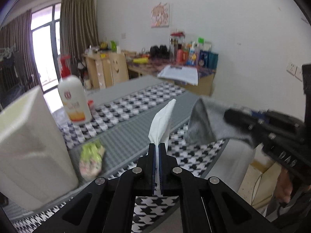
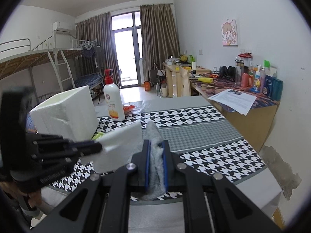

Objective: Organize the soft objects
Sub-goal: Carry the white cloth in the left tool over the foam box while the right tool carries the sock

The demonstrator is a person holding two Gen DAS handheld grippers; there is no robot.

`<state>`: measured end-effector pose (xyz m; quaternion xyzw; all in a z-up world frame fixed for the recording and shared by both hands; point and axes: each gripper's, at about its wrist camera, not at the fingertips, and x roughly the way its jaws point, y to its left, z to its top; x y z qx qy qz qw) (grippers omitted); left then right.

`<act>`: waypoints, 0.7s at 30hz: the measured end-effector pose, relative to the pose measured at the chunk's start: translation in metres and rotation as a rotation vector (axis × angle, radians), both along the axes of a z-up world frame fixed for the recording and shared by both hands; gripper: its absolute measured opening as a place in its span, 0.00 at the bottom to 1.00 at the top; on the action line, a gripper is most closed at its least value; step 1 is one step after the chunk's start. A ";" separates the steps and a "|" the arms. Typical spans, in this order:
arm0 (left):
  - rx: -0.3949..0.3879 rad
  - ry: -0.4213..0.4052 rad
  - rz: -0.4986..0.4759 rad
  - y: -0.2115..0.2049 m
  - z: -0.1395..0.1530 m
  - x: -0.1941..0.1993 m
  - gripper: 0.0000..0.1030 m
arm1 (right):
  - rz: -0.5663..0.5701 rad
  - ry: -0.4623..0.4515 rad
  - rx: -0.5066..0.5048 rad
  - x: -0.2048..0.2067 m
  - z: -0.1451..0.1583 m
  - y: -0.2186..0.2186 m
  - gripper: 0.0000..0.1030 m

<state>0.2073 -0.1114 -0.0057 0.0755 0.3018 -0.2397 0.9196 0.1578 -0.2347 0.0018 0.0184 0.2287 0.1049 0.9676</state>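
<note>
My left gripper (image 1: 157, 145) is shut on a white tissue (image 1: 162, 122) that sticks up past its fingertips above the houndstooth cloth. It also shows in the right wrist view (image 2: 93, 146), where the tissue (image 2: 118, 147) hangs as a white sheet. My right gripper (image 2: 156, 143) is shut on a grey sock (image 2: 154, 134). In the left wrist view the right gripper (image 1: 229, 114) holds the grey sock (image 1: 204, 124) in the air at the right. A white foam box (image 1: 29, 145) stands at the left, also seen in the right wrist view (image 2: 66, 112). A green and pink soft item (image 1: 91, 157) lies beside the box.
A white lotion bottle with a red pump (image 1: 74, 99) stands behind the box, also in the right wrist view (image 2: 113, 103). The table carries a black-and-white houndstooth cloth (image 2: 204, 136). A cluttered wooden desk (image 2: 243, 104) stands along the right wall.
</note>
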 end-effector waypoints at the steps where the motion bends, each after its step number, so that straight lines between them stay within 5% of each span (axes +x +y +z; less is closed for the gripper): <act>1: -0.008 -0.018 0.005 0.002 0.007 -0.002 0.03 | 0.000 -0.002 -0.001 0.001 0.001 0.000 0.14; 10: -0.043 -0.101 0.041 0.022 0.038 -0.014 0.03 | 0.018 -0.027 -0.015 -0.002 0.010 0.010 0.14; 21: -0.048 -0.137 0.107 0.045 0.043 -0.027 0.03 | 0.063 -0.051 -0.030 -0.009 0.017 0.028 0.14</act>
